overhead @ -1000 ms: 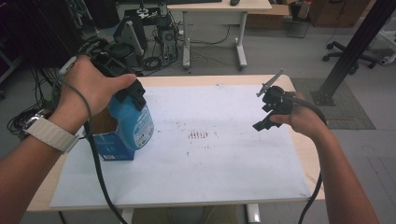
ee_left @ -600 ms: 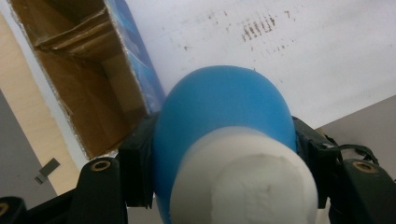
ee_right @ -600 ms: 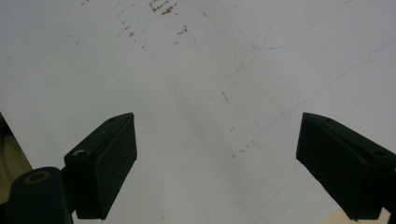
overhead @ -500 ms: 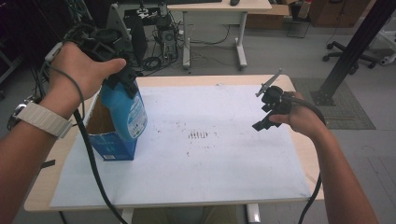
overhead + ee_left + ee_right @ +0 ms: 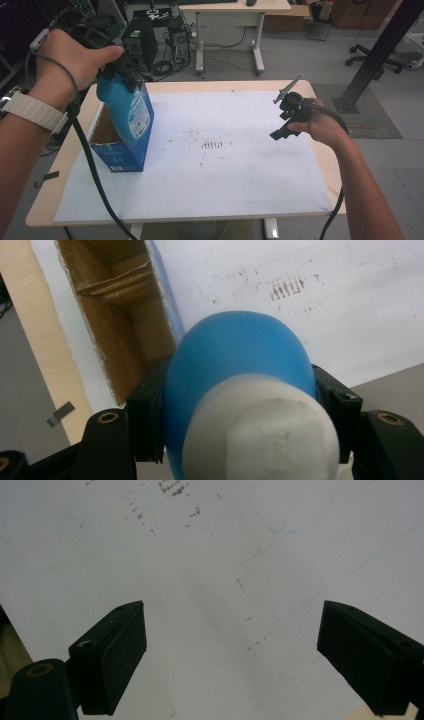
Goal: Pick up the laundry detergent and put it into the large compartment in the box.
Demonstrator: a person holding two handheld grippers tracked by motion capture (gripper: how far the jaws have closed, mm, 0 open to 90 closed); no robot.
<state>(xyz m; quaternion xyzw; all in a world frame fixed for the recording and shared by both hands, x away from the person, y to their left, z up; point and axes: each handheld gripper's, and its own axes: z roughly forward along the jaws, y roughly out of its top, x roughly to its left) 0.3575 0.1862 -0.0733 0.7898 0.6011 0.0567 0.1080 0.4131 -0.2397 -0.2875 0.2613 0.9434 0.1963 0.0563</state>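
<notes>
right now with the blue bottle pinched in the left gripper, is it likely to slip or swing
The blue bottle has a smooth rounded shoulder, so it could slip. The left gripper pinches it near the white cap, with the body hanging tilted below, so it may swing. Its base looks just above the open cardboard box, whose light walls would probably shift if bumped.

The high view looks forward and down from above the person's side onto the white sheet-covered wooden table (image 5: 225, 170). The left gripper view looks steeply down, close over the open blue cardboard box (image 5: 115, 325), onto the same dark-smudged sheet. The right gripper view faces that sheet (image 5: 210, 580) from nearby.
</notes>
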